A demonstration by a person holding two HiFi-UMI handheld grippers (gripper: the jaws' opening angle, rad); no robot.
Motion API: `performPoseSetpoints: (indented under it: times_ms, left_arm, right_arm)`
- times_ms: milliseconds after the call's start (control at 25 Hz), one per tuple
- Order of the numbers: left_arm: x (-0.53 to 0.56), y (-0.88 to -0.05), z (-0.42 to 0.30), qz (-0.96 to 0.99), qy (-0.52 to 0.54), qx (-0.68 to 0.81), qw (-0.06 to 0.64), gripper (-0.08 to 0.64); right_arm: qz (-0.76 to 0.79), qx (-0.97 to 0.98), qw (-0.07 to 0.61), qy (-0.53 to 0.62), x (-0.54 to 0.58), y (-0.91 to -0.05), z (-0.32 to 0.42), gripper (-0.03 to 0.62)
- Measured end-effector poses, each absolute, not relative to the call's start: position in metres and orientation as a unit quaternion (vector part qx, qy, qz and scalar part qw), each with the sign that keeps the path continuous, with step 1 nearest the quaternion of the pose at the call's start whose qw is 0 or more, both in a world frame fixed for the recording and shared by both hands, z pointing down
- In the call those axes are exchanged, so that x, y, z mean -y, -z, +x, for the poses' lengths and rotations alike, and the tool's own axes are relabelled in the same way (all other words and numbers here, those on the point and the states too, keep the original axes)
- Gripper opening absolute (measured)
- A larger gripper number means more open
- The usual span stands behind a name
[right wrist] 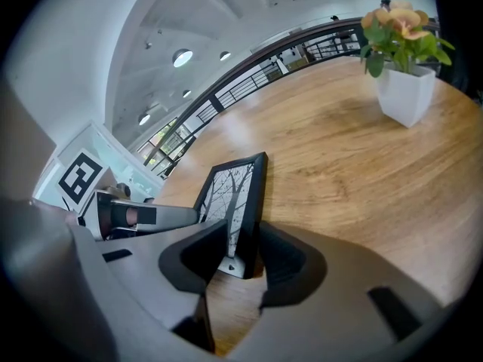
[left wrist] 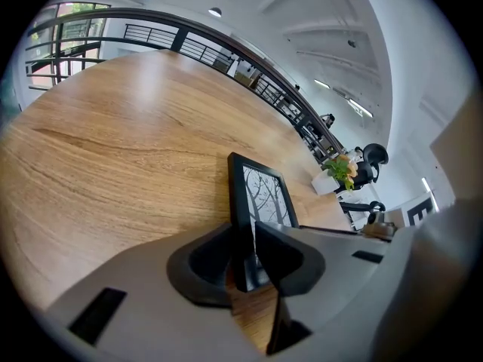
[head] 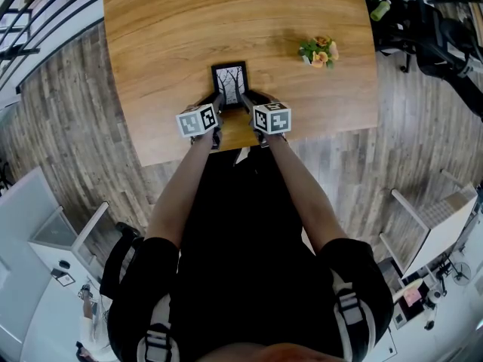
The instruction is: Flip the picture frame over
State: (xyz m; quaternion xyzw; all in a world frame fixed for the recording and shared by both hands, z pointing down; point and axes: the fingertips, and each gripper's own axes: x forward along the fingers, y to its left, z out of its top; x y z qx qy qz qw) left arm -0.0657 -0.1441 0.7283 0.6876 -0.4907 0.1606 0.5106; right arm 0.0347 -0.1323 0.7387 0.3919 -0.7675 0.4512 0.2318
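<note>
Clamping the left edge of the picture frame (head: 230,84), the left gripper (left wrist: 243,236) has its jaws partway closed, with the pads against the black moulding. The frame stands on its lower edge near the front of the wooden worktop (head: 189,29), its tree picture facing the person. The right gripper (right wrist: 243,236) straddles the right edge with jaws slightly wider, not clearly pressing, and a white flower pot (head: 318,52) sits well apart, farther right.
</note>
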Motion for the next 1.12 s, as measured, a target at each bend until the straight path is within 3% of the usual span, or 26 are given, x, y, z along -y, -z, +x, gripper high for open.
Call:
performPoseSetpoints:
  times_ms: [360,560,680,840,1120]
  left_arm:
    - [0.15,-0.711,-0.072,0.716,-0.149,0.492,0.472,0.107]
    - [0.142,-0.699,-0.079,0.753,-0.177,0.482,0.412,0.106]
    - [0.13,-0.689,-0.082,0.774,-0.19,0.468,0.382,0.076]
    - [0.111,-0.664,-0.093,0.799,-0.187,0.448,0.354,0.027]
    - [0.1,-0.625,-0.123,0.84,-0.198,0.417,0.286,0.018]
  right_arm:
    - [0.389,0.79,0.241,-0.407,0.139,-0.727,0.043,0.147]
    - [0.373,0.8,0.247,-0.399,0.128,-0.723,0.046,0.098]
    - [0.364,0.808,0.255,-0.387,0.12,-0.715,0.046,0.015]
    - [0.345,0.83,0.268,-0.348,0.104,-0.69,0.045,0.006]
    - [0.372,0.848,0.293,-0.236,0.096,-0.653,0.052,0.006]
